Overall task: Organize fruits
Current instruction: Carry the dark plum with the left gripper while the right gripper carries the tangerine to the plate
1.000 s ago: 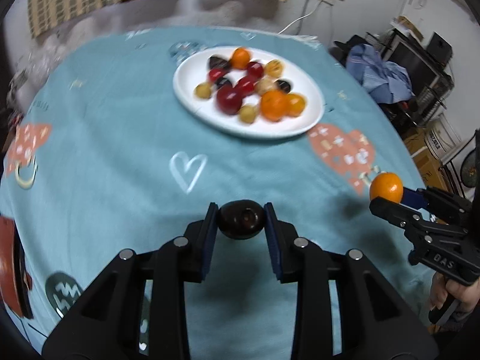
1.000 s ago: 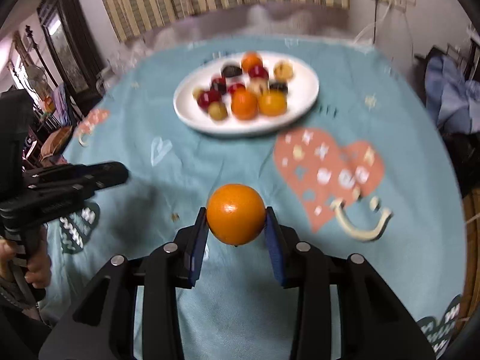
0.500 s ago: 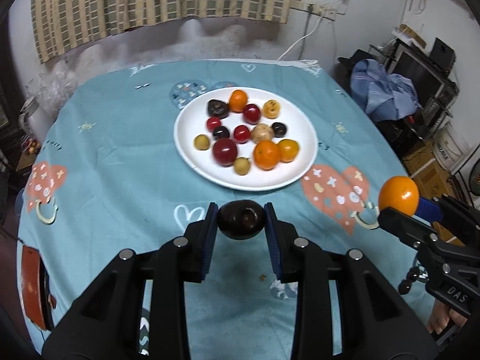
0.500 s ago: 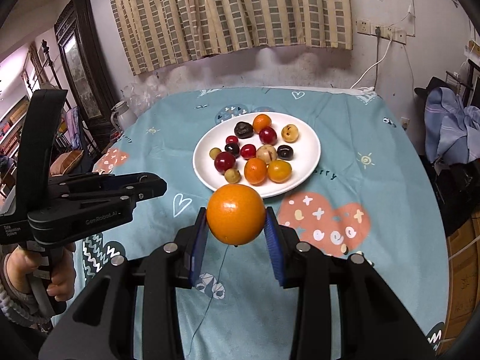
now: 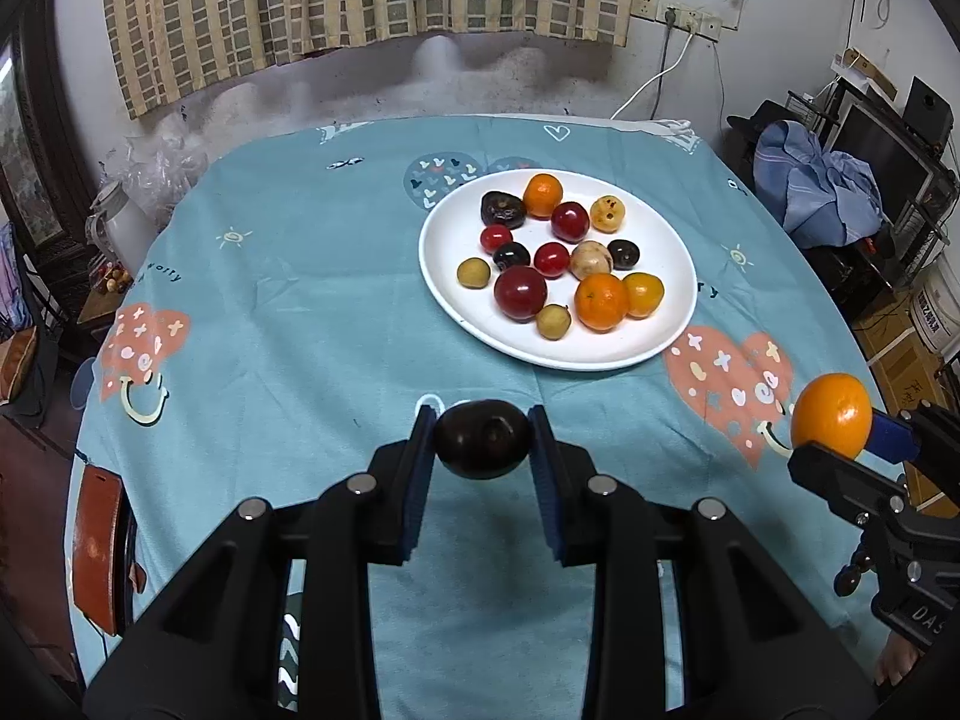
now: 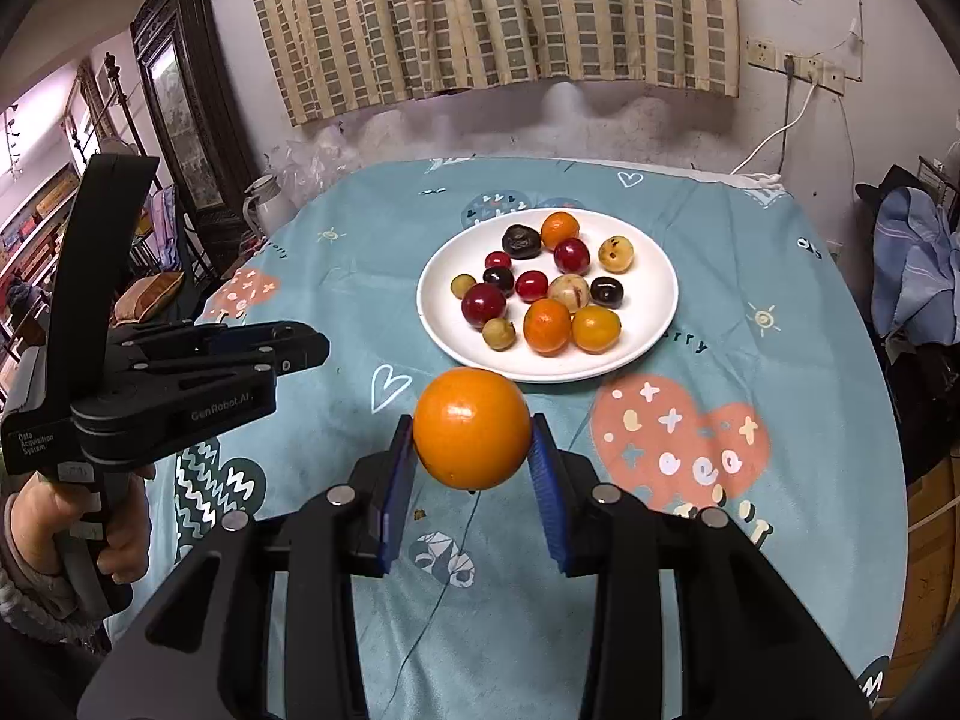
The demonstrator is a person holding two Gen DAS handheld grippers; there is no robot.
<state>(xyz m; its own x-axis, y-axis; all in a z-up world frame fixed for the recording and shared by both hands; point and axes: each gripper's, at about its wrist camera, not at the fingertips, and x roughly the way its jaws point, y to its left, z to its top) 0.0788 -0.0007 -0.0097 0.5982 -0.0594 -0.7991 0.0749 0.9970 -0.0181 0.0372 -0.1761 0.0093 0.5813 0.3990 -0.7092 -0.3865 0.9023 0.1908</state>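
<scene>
Left gripper (image 5: 483, 438): matte black moulded frame, two angular fingers lined with ribbed blue pads (image 5: 420, 480), round silver screw heads on each finger link. Right gripper (image 6: 472, 468): same build. White lettering "GenRobot.AI" and "Data Acquisition System" on the left unit's body, at 9 o'clock in the right wrist view. Grey knitted cuff (image 6: 27, 600) at 8 o'clock.

One plate (image 5: 672, 324), fifteen fruits, two of them held.

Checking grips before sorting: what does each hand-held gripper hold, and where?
Left hand-held gripper: dark fruit, pinched at its sides. Right hand-held gripper: orange, likewise.
</scene>
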